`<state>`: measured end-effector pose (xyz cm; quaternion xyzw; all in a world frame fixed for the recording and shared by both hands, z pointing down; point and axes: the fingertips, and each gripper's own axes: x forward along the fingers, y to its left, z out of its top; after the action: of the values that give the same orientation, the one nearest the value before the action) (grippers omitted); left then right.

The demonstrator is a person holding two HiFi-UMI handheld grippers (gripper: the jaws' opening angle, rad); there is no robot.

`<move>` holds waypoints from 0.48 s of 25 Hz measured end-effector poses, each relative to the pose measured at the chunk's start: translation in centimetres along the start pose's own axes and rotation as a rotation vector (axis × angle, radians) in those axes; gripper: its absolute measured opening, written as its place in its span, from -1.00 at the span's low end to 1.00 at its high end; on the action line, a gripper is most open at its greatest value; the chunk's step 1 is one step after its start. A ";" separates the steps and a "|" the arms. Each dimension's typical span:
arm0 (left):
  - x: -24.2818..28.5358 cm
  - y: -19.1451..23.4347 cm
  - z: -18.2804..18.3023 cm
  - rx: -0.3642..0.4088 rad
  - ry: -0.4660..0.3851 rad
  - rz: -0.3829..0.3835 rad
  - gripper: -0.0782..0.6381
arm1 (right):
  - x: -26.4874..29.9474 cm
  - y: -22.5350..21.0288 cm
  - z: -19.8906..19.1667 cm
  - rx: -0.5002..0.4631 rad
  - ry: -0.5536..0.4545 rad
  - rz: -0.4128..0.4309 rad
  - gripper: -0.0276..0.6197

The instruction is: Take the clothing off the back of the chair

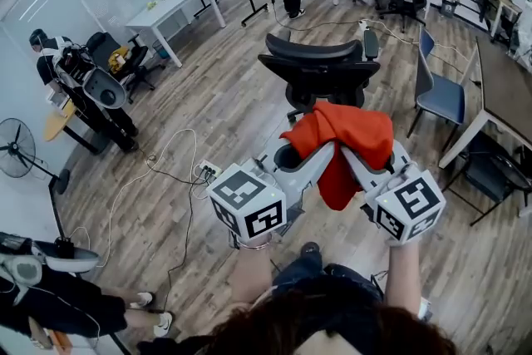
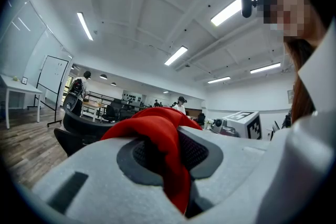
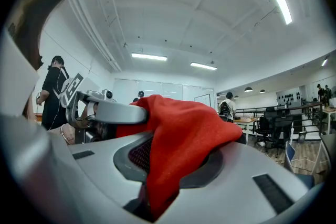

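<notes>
1. Nearest us, the left claw [image 1: 314,155] and the right claw [image 1: 357,155] point level and away from us. They lie side by side, and their smooth grey shells angle in toward each other at the tips.
2. The left claw's jaws stand almost together, clamped on a fold of the clothing [image 1: 345,133]. The cloth runs down through the narrow gap between the dark ribbed pads.
3. The right claw's jaws are a little wider but pinch a thicker bunch of the same cloth, which spills over one pad.
4. The clothing is orange-red, soft and finely textured. It is heaped in a rounded hump over both tips, with a tail hanging between the claws. It is off the chair back and held in the air on the near side of the chair [image 1: 320,71].
5. The chair is black, with a curved back and armrests. It stands just beyond the clothing on the wood-plank floor [image 1: 208,120].
6. Farther right, a blue chair [image 1: 440,96] stands beside a dark-topped desk [image 1: 507,87]. A white desk [image 1: 179,4] stands far left.
</notes>
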<state>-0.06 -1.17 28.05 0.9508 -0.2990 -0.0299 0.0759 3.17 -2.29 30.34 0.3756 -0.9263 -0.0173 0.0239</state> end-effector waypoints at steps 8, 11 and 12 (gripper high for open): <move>0.4 -2.5 -0.5 0.000 0.013 0.029 -0.56 | -2.6 0.1 -0.1 0.009 0.002 0.016 -0.62; 0.4 -3.3 -1.1 -0.004 0.017 0.030 -0.56 | -3.3 0.3 -0.6 0.006 0.012 0.018 -0.62; 0.5 -3.6 -1.4 -0.007 0.021 0.029 -0.56 | -3.6 0.2 -0.7 0.004 0.017 0.017 -0.62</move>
<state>2.47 1.62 28.80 0.9464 -0.3118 -0.0200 0.0826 5.64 0.40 30.98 0.3679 -0.9293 -0.0122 0.0310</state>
